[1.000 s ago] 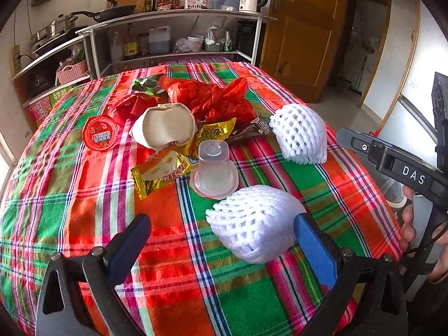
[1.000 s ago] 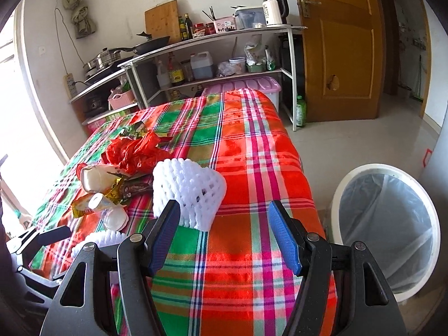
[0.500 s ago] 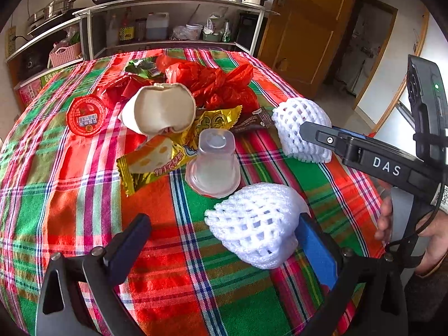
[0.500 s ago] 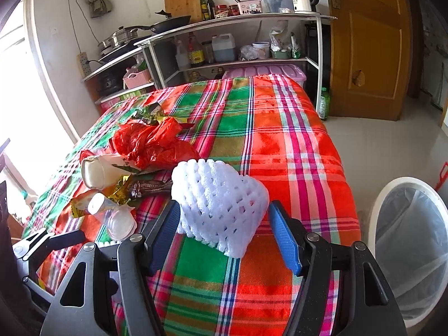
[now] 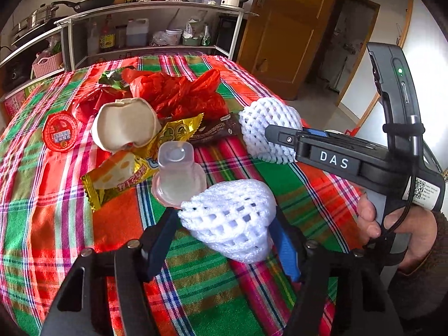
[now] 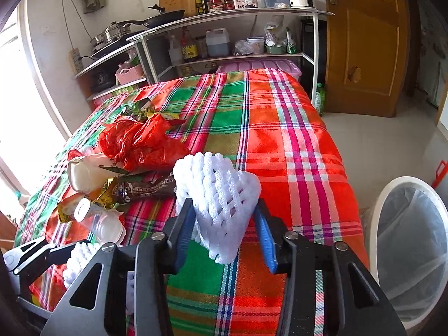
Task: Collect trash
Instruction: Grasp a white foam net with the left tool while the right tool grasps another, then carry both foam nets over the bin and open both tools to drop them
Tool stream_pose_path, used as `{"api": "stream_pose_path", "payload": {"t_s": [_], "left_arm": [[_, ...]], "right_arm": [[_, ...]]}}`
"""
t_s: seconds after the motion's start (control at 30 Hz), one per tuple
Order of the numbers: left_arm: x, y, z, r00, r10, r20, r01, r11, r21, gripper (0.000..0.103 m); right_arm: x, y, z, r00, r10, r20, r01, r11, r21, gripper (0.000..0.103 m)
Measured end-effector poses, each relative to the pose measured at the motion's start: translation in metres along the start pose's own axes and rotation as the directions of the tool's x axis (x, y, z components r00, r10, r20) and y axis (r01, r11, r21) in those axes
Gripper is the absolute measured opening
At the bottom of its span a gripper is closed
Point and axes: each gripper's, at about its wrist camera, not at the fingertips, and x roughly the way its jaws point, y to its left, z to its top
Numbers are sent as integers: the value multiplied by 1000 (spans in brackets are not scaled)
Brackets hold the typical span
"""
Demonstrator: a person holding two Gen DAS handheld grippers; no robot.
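Observation:
My left gripper (image 5: 224, 238) is shut on a white foam fruit net (image 5: 232, 218) at the near edge of the plaid table. My right gripper (image 6: 224, 224) is shut on a second white foam net (image 6: 221, 196), which also shows in the left wrist view (image 5: 268, 131). Behind them lies a trash pile: a clear plastic cup (image 5: 176, 173), a yellow snack wrapper (image 5: 120, 179), a crushed paper cup (image 5: 126, 123), a red plastic bag (image 5: 182, 92), a brown wrapper (image 5: 218, 128) and a round red lid (image 5: 60, 134).
A white bin with a clear liner (image 6: 411, 249) stands on the floor right of the table (image 6: 280, 128). A metal shelf with bottles and pans (image 6: 224, 36) is behind the table. A wooden door (image 6: 364, 42) is at the back right.
Both grippers have closed on their foam nets. The left fingers came in around the near net, the right fingers squeezed the far net. Both cameras moved closer to the table.

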Motion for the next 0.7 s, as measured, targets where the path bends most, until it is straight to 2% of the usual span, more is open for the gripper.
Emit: {"api": "stream_pose_path", "payload": {"t_s": [0.07,0.2,0.4,0.7], "left_arm": [[-1,-1,0,1000,-12,2,12,1000,-3,60],[-3,-3,1,1000,-19,11,19,1000,12,52],[-4,-6,6,1000,-11,23,11,1000,28,46],[-9,-8,18,998,17,56,-19,999,41,46]], "right_arm": [[0,2,0,1000,1,1,-1,1000,-5,26],[-5,4,-1,1000,-2,17,2,1000,-9,17],[-18,7,-5,998,-9,58,9,1000,-14,14],[-45,5,-12,993,-37,115,36,999,7,14]]}}
